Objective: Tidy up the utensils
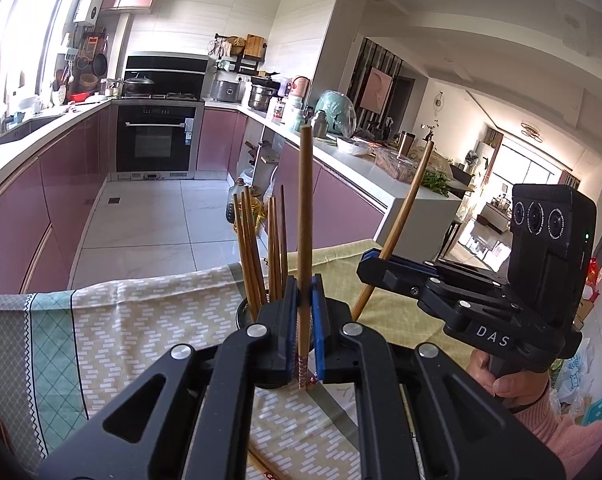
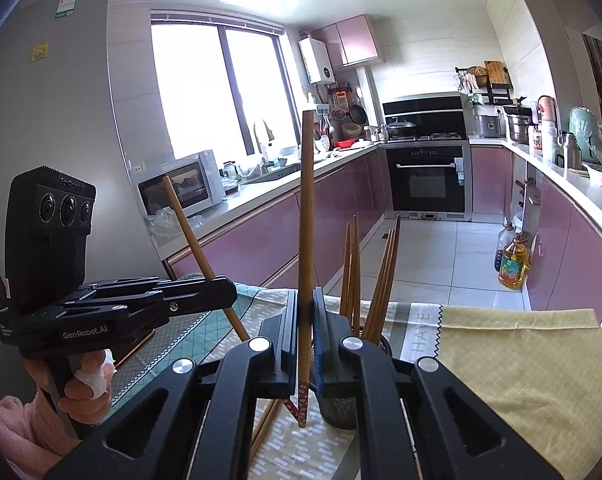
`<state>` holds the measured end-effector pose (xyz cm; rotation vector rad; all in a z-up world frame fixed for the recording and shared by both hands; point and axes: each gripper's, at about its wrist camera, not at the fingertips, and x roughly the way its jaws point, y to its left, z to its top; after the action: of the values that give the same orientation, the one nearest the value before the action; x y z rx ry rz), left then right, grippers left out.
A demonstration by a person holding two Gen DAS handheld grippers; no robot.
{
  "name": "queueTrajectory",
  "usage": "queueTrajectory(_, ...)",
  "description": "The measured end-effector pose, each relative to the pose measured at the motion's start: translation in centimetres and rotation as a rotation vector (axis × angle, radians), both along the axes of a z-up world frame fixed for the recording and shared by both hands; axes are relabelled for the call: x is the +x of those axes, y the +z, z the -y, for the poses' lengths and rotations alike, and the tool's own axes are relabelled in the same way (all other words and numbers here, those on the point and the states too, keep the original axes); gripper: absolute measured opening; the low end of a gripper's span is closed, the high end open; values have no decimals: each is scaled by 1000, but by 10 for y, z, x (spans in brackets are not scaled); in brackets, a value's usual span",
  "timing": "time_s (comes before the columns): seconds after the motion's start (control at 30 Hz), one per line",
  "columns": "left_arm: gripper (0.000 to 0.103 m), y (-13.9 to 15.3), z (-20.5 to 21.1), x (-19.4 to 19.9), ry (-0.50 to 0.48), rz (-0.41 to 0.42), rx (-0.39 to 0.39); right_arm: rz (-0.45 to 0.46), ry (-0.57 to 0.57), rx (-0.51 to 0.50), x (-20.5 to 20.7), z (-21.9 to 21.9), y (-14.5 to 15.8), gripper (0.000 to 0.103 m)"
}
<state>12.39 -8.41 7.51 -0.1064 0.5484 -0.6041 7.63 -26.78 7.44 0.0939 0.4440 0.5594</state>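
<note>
My left gripper point(image 1: 304, 285) is shut on a wooden chopstick point(image 1: 305, 208) that stands upright, its patterned end hanging below the pads. Just behind it a dark mesh holder point(image 1: 245, 312) carries several chopsticks point(image 1: 257, 248). To the right, my right gripper point(image 1: 368, 261) grips a tilted chopstick point(image 1: 405, 208). In the right wrist view my right gripper point(image 2: 305, 297) is shut on an upright chopstick point(image 2: 307, 208) beside the holder point(image 2: 341, 412). My left gripper point(image 2: 225, 293) holds its chopstick point(image 2: 193, 236) slanted at the left. More loose chopsticks point(image 2: 267, 424) lie on the table.
A patterned tablecloth point(image 1: 141, 320) and a yellow cloth point(image 2: 521, 360) cover the table. Beyond its far edge lies the kitchen floor with oil bottles point(image 2: 513, 260), pink cabinets, an oven point(image 2: 429, 176) and a microwave point(image 2: 181, 188). A person's hands in pink sleeves hold both grippers.
</note>
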Motion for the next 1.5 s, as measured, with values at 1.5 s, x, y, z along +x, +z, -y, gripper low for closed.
queueTrajectory(1.5, 7, 12, 15, 6, 48, 47, 50, -4, -64, -2, 37, -8, 5, 6)
